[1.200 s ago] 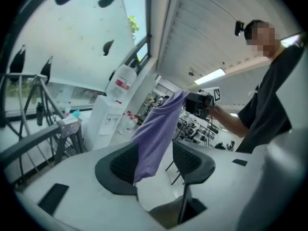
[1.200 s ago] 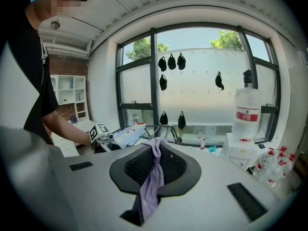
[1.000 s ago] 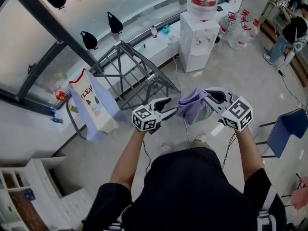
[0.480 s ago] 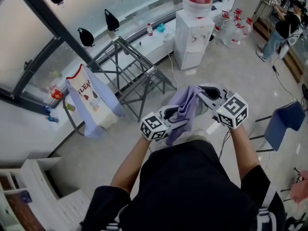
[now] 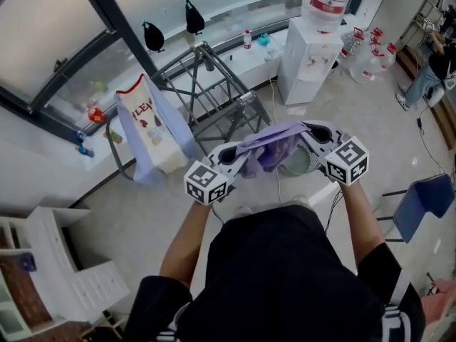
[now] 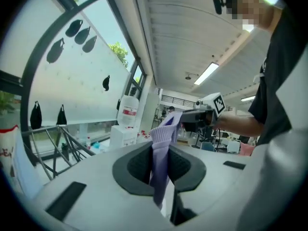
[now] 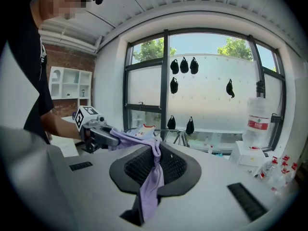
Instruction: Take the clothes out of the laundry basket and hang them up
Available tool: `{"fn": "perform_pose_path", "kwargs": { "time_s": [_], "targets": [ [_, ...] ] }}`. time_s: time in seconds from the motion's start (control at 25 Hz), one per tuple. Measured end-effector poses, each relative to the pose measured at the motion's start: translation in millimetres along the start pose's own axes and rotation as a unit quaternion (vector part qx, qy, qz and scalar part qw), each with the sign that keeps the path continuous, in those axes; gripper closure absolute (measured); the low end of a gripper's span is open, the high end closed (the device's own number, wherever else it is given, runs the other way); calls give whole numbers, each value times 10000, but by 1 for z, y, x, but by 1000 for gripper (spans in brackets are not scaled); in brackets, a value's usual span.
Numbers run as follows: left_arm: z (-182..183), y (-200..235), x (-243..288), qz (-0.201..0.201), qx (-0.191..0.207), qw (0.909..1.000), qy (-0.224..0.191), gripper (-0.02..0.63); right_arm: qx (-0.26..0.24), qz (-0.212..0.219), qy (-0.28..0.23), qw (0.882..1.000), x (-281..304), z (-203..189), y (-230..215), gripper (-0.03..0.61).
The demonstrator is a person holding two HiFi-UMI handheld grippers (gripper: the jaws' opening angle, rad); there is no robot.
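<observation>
Lilac cloth (image 5: 269,147), ribbed and limp, stretched between clamped right tool (image 5: 305,138) and closing left tool (image 5: 237,157).

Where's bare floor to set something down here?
Narrow floor strip between drying rack and water dispenser; wider stretch from dispenser to blue chair; more between hung shirt and white shelves. Crowded: rack legs, bottles beside the dispenser, purple garment stretched in front.

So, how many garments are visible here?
2. A purple garment spans between the right tool, clamped on it, and the left tool, whose jaws are closing on it. A white garment with red trim hangs on the rack. Others may be hidden.
</observation>
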State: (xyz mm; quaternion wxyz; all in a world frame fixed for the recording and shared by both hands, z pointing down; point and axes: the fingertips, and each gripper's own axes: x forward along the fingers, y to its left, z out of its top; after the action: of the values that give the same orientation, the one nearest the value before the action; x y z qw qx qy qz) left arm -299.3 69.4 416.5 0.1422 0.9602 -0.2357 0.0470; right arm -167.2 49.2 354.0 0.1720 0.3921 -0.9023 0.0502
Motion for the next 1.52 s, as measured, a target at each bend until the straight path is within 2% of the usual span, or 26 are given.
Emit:
{"fn": "perform_pose_path", "kwargs": {
  "time_s": [0.16,0.32,0.4,0.56,0.76,0.96,1.12,1.32,1.52],
  "targets": [
    [30,16,-31,312,293,9991,-53,577,-247,8,41,9997,17,6,12,557],
    [53,30,-52,751,1047,9915,187,577,-473,-42,-61,9989,33,30,18,557],
    [64,35,-60,867,1296,9874,283,577,-517,-68,-135,9985,41,44,17,557],
    [90,50,-63,919,1341,9866,150,578,-622,-155,-247,9976,56,68,2,557],
    [123,67,-62,1118,1542,9816,110,578,-489,-258,-568,9969,72,97,-18,557],
    [143,103,-62,1439,1381,9799,-33,592,-832,-259,-803,9929,104,150,-31,557],
    [176,148,-59,1904,1484,9704,-83,594,-1193,-62,-920,9886,150,190,-55,557],
    [202,219,-60,2456,1457,9583,84,595,-1202,371,-1040,9866,223,216,-83,557],
    [209,292,-60,2759,1325,9512,401,597,-1078,727,-1046,9860,301,231,-106,557]
  ]
}}
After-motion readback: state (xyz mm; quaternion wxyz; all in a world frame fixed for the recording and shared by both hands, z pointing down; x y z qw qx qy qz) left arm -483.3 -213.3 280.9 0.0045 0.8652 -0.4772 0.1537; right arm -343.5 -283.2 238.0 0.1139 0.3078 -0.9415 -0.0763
